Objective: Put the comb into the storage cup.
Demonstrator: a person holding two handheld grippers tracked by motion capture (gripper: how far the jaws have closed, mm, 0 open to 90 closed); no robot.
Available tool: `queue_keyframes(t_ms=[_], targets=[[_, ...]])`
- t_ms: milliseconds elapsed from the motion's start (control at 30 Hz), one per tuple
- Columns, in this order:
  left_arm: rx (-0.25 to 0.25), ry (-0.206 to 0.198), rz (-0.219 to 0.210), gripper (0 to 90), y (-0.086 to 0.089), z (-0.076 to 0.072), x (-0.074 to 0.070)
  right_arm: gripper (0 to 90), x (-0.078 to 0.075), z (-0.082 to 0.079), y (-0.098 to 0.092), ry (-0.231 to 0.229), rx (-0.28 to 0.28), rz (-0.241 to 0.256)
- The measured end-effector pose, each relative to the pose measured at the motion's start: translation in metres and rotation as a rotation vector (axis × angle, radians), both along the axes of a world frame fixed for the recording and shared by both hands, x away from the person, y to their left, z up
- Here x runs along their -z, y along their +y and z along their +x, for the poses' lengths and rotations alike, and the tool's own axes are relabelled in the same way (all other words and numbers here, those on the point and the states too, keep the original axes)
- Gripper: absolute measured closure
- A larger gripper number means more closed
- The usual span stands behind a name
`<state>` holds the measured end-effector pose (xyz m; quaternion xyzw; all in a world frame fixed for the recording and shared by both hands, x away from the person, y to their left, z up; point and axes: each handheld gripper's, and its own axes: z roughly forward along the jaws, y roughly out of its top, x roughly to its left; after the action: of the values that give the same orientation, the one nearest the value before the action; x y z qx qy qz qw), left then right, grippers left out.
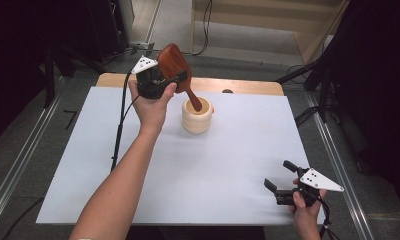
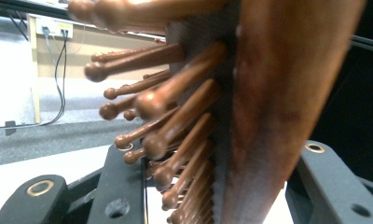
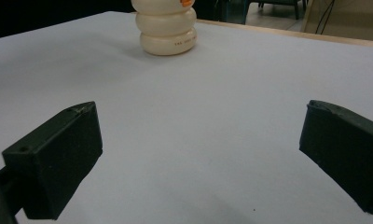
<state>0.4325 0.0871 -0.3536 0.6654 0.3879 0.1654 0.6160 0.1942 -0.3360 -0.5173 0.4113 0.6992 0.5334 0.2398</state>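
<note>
One hairbrush (image 1: 174, 62) handle tip hidden inside ribbed holder (image 1: 197, 118).

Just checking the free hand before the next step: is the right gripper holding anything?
No, the right gripper has its jaws wide apart over the bare white table, with nothing between them.

hairbrush (image 1: 177, 65) handle in holder (image 1: 197, 117), on table (image 1: 228, 165)

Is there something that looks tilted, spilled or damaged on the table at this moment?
Nothing looks spilled or broken. The wooden hairbrush leans at a slant, handle end inside the cream ribbed holder, because the left tongs grip it. The holder stands upright. The right tongs are open and hold nothing.
</note>
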Motion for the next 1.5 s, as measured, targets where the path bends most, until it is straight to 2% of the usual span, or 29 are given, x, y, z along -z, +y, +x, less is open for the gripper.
queue_keyframes(t_ms=[533, 1100, 1500], targets=[[-0.009, 0.026, 0.02, 55.2, -0.008, 0.011, 0.017, 0.0, 0.0, 0.0, -0.001, -0.001, -0.005, 0.004], [-0.018, 0.056, 0.011, 55.1, -0.012, 0.016, 0.035, 0.0, 0.0, 0.0, -0.001, 0.0, -0.007, 0.01], [-0.024, 0.077, 0.021, 55.1, -0.015, 0.017, 0.046, 0.0, 0.0, 0.001, -0.001, -0.002, -0.003, 0.01]])
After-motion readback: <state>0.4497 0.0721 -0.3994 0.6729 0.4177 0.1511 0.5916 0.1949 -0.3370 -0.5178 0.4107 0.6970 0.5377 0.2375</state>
